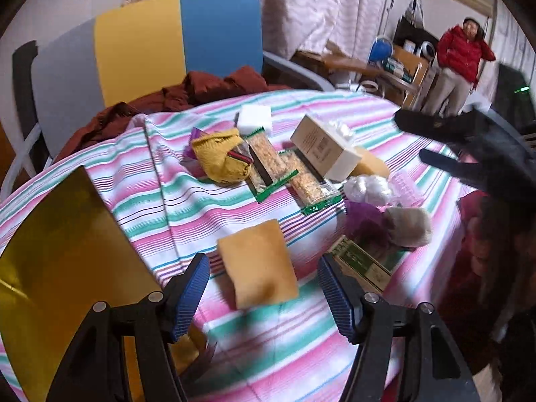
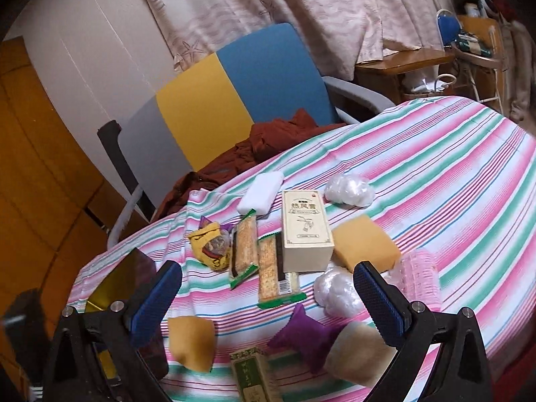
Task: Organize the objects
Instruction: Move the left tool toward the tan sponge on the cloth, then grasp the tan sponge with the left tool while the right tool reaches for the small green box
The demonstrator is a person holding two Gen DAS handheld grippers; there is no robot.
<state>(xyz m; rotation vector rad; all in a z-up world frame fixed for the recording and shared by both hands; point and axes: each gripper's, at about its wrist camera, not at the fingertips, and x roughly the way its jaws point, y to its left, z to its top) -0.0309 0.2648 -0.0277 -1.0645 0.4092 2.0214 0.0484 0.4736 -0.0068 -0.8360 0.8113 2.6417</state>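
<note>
Left gripper (image 1: 263, 296) wide open, nothing held; right gripper (image 2: 268, 305) wide open too, nothing held. Best guess for the next thing to tidy — the small tan pillow-shaped sponge (image 1: 258, 263), lying flat on the striped tablecloth (image 1: 207, 201). Seen from the left wrist, sitting right between the two blue fingers (image 1: 192, 296), a bit ahead of the tips, touching neither one; long side tilted, running from up-left to down-right, so not square with the jaws. Seen from the right wrist, the same tan sponge (image 2: 191, 343) off toward the left finger, low in view, not centred. So nearer to the left gripper, and lined up for it already; probably just a short push forward and a little twist needed before closing. Just right of the tan sponge, a green box (image 1: 363, 263), near but apart; beyond that box, a purple pouch (image 1: 363, 219) and a fuzzy beige lump (image 1: 407, 226) touching each other. Left of the tan sponge, a shiny gold board (image 1: 63, 251), near but not touching. Farther from the tan sponge, well apart — snack bars (image 1: 268, 164) and a cream box (image 1: 323, 147) in a bunch.
</note>
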